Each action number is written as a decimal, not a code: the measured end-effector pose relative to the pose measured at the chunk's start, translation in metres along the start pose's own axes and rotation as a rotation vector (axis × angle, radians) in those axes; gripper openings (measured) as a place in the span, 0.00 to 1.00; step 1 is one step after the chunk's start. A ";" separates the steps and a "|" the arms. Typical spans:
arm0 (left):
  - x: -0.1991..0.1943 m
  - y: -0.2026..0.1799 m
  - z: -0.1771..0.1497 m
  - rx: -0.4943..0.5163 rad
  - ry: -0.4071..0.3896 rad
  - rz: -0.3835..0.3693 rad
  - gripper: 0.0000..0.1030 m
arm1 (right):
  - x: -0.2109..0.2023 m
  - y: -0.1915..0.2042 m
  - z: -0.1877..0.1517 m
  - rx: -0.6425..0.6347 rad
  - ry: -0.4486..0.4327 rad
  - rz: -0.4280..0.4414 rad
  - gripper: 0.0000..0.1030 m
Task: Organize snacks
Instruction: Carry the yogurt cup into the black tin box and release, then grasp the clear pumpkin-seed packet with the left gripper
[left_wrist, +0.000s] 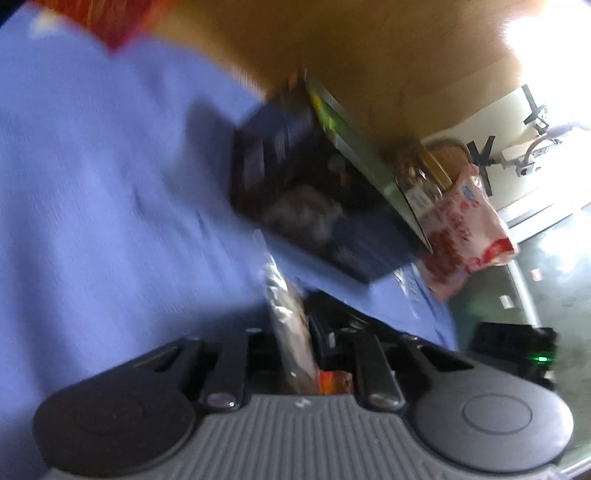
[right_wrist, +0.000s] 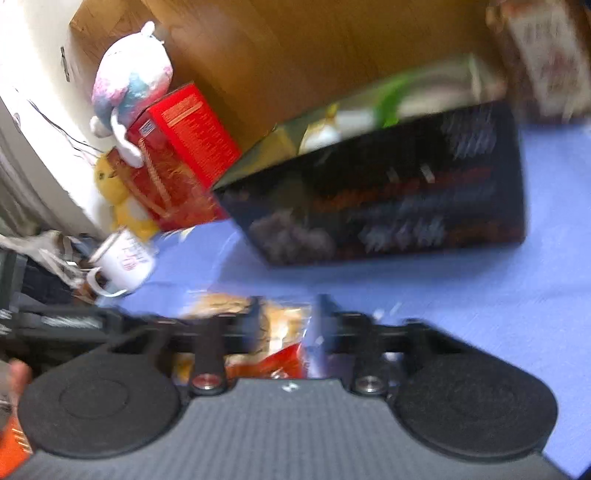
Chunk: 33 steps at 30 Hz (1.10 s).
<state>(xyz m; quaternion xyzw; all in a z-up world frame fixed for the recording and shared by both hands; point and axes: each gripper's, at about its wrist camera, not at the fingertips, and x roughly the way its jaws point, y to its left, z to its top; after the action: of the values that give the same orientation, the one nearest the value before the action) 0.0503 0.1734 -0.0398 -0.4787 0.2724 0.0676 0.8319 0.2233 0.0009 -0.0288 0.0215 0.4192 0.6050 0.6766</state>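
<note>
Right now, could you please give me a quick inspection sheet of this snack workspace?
Surface: blue cloth, wooden panel behind.
Job's things: dark snack box; green box behind it; red box; pink snack bag.
Clutter: white mug, plush toys.
Grippers: left gripper shut on a silvery wrapper; right gripper shut on an orange packet.
Cables: thin dark wires on the wall.
Surroundings: blurred; white wall.

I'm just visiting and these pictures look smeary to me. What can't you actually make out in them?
- Left wrist view: print on the dark box is blurred by motion.
- Left wrist view: the silvery packet in the left hand-held gripper is seen edge-on.
- Right wrist view: the orange packet is largely hidden by the right hand-held gripper.
</note>
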 end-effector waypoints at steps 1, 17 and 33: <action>0.001 -0.007 -0.004 0.033 -0.019 0.018 0.13 | -0.005 0.003 0.000 -0.016 -0.026 -0.009 0.06; -0.062 -0.071 -0.025 0.108 -0.090 -0.248 0.10 | -0.113 0.018 -0.038 0.027 -0.265 0.297 0.61; -0.008 -0.148 -0.049 0.325 -0.083 -0.104 0.43 | -0.191 0.009 -0.060 0.001 -0.417 0.072 0.03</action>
<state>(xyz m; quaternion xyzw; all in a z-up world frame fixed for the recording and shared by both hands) 0.0796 0.0548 0.0574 -0.3480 0.2202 -0.0009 0.9113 0.1969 -0.1853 0.0404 0.1616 0.2696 0.6108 0.7268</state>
